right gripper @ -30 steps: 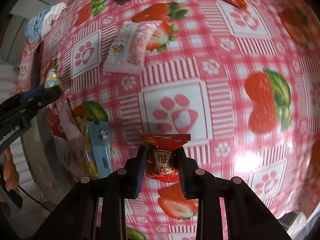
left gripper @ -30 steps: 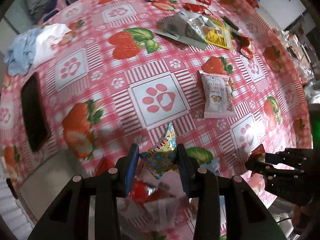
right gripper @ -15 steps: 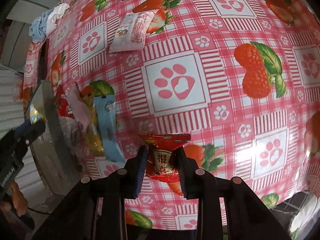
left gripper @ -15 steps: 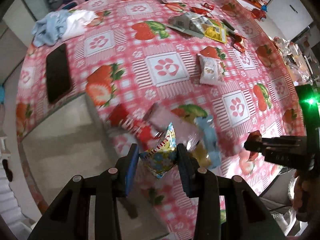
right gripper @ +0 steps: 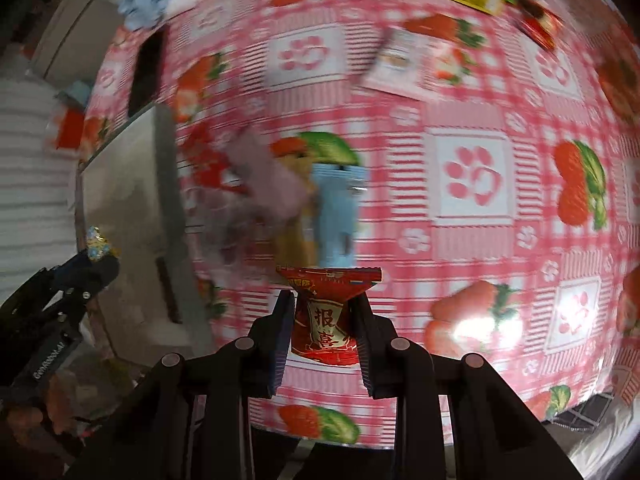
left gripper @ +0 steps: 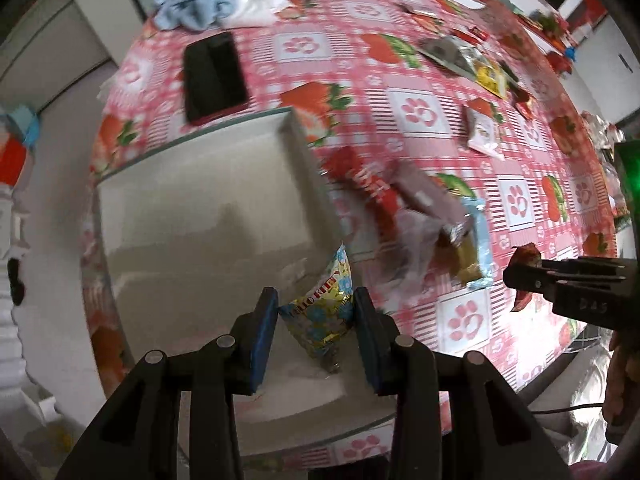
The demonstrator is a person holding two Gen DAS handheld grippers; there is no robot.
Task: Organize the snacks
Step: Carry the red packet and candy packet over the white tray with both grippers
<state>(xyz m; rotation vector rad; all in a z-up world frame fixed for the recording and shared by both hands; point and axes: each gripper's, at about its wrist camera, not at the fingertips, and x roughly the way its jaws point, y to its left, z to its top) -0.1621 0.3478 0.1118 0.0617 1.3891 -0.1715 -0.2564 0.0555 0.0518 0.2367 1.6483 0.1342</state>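
Above the grey tray (left gripper: pixel 192 216) at the near-left edge of the worktop (left gripper: pixel 420 80), the left gripper (left gripper: pixel 316 316) is clenched on a small yellow-and-blue foil snack packet (left gripper: pixel 322 314), its pointed end up. The right gripper (right gripper: pixel 322 320) grasps a red candy packet (right gripper: pixel 326 316) printed with gold characters, held over the pink strawberry-and-paw cloth just right of the tray. Beside the tray's right wall lies a blurred heap of snacks (left gripper: pixel 420 224): red, mauve, gold and light blue wrappers. Farther off sit a black phone (left gripper: pixel 214 76), a white snack pouch (left gripper: pixel 482 136) and crumpled blue-and-white cloths (left gripper: pixel 216 4).
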